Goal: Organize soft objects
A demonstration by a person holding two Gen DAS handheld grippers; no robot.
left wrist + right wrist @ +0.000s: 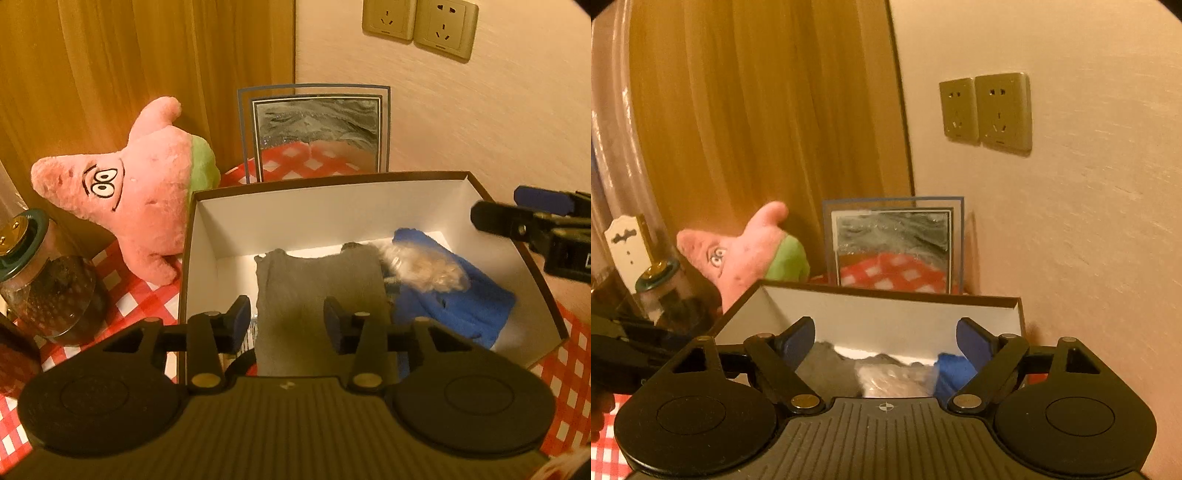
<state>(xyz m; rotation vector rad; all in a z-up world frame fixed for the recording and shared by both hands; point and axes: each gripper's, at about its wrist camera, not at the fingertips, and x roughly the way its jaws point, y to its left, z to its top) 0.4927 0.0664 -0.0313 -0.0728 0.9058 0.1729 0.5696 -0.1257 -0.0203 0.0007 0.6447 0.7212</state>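
Observation:
An open box [207, 229] with white walls and a brown rim stands on the red checked cloth. Inside lie a grey knitted cloth [317, 288], a blue fabric piece [454, 302] and a white fluffy item [424, 269] resting on the blue one. My left gripper [286, 321] hovers over the near end of the grey cloth, open, its pads apart from the fabric. My right gripper [886, 339] is open wide above the box [886, 317], nothing between its fingers; the grey cloth [827, 365], fluffy item [886, 380] and blue fabric [953, 369] show below it. A pink star plush [140, 192] leans outside, left of the box.
A glass jar [48, 291] with a dark lid stands at the left on the tablecloth [140, 291]. A framed picture [314, 136] leans against the wall behind the box. Wall sockets [417, 26] sit above. A wooden panel [110, 74] rises behind the plush.

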